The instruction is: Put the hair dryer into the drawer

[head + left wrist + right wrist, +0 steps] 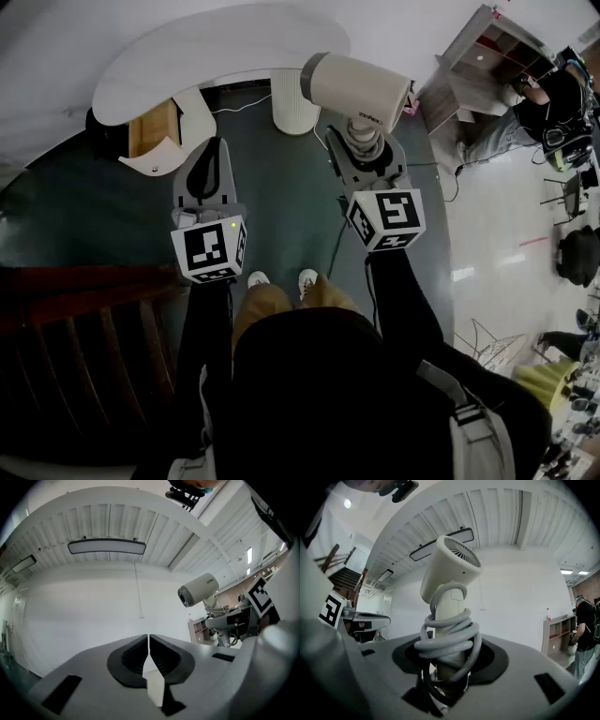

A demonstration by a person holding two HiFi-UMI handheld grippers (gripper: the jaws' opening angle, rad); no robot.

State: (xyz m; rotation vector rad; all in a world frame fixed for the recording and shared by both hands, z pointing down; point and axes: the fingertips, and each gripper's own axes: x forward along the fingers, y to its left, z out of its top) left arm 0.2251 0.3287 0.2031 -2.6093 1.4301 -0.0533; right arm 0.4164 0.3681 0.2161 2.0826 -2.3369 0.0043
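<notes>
A cream hair dryer (361, 89) stands upright in my right gripper (364, 142), which is shut on its handle. The grey cord is wound round the handle, as the right gripper view shows on the hair dryer (452, 569) above my right gripper (450, 656). My left gripper (214, 148) is shut with nothing in it, and its jaws (149, 637) meet in the left gripper view. It points at an open drawer (155, 127) with a wooden inside and a white front, under the white table (187, 66). The hair dryer (199, 588) also shows at the right of the left gripper view.
The table's ribbed white pedestal (295, 103) stands between the grippers. A dark wooden chair (84, 328) is at the lower left. A shelf unit (478, 66) and a person (553, 103) are at the far right. A cable (337, 248) runs over the dark floor.
</notes>
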